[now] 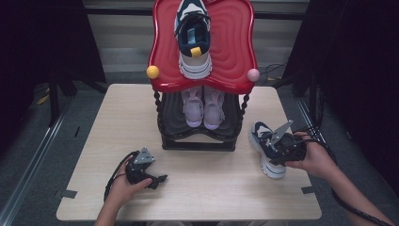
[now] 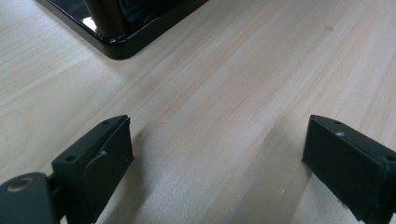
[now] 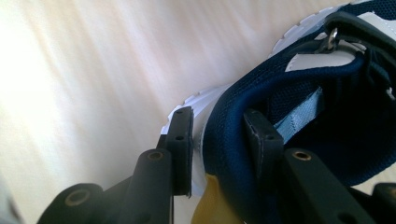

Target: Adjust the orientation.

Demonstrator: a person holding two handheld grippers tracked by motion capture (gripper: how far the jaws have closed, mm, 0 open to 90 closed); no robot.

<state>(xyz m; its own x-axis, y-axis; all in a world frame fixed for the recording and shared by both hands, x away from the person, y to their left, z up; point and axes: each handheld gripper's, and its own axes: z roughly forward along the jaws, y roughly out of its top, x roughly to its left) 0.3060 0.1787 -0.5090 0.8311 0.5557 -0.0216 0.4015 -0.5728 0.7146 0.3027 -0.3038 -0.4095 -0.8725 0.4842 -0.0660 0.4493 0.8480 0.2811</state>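
The right gripper [image 1: 277,149] sits at about four o'clock on the table [image 1: 211,197], at the heel of a navy-and-white shoe [image 1: 263,143] that lies on the wood just right of the rack [image 1: 202,141]. In the right gripper view its jaws straddle the padded heel collar of the shoe [image 3: 299,93]: one jaw stands outside against the white heel, the other inside the opening against the navy lining. The gap is narrow and the collar fills it, so the jaws look clamped on the shoe. No earlier picture is at hand to compare. The shoe's toe points toward eleven o'clock, its sole rests on the table, and a yellow patch shows low on the heel.

The left gripper [image 1: 153,179] lies at about seven o'clock, held low over the table by the left hand [image 1: 124,186]. In the left gripper view its jaws stand wide apart with only bare wood [image 2: 224,116] between them; it holds nothing. The black base corner of the rack [image 2: 121,44] shows beyond it at eleven o'clock.

The rack stands at twelve o'clock on the table. On its red top [image 1: 235,42] rests a matching navy shoe [image 1: 193,42], heel toward the person. On the lower black shelf stands a pale pink pair [image 1: 203,107], toes toward the person.
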